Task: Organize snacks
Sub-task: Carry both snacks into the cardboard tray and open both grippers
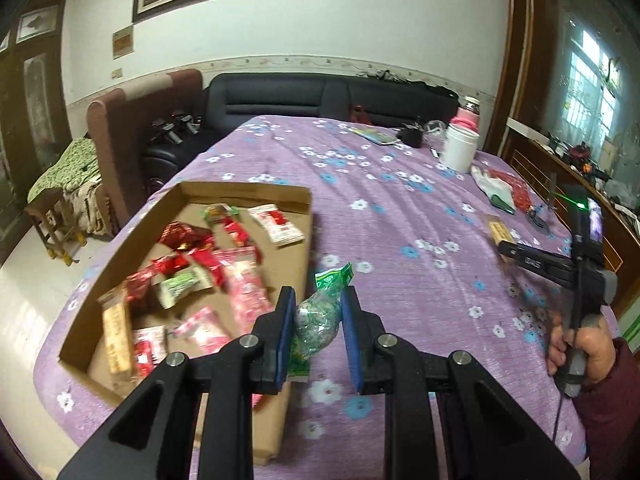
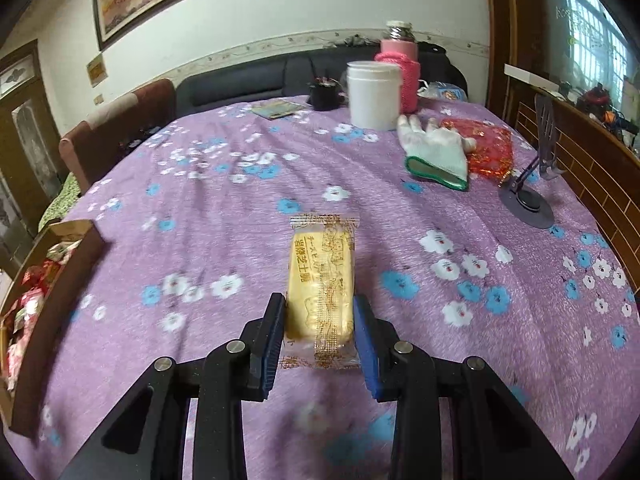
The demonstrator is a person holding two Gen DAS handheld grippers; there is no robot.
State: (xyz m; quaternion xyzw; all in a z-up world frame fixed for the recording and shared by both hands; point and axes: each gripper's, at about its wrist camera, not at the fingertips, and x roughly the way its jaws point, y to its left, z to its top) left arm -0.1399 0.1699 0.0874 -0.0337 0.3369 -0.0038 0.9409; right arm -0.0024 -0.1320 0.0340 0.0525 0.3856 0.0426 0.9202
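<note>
Left wrist view: the left hand-held gripper (image 1: 316,314) is clamped on a green foil-wrapped snack (image 1: 318,316), held just beside the right wall of the cardboard box (image 1: 240,192), near its front corner. The box lies on the left part of the counter (image 1: 400,208), close to the counter's left edge, and holds a loose heap of red, pink and green snack packets (image 1: 192,268). To the right of the box the purple flowered cloth runs bare as far as the far clutter.

Right wrist view: the right hand-held gripper (image 2: 318,332) grips a long yellow cake bar in clear wrapper (image 2: 322,280) by its near end, pads against both long sides, the far end pointing away over open cloth. The box (image 2: 60,272) sits well apart at the left. A white tub (image 2: 374,94), a glove (image 2: 438,152), a red pouch (image 2: 484,148) and a phone stand (image 2: 528,196) crowd the far right, near the counter's right edge.
</note>
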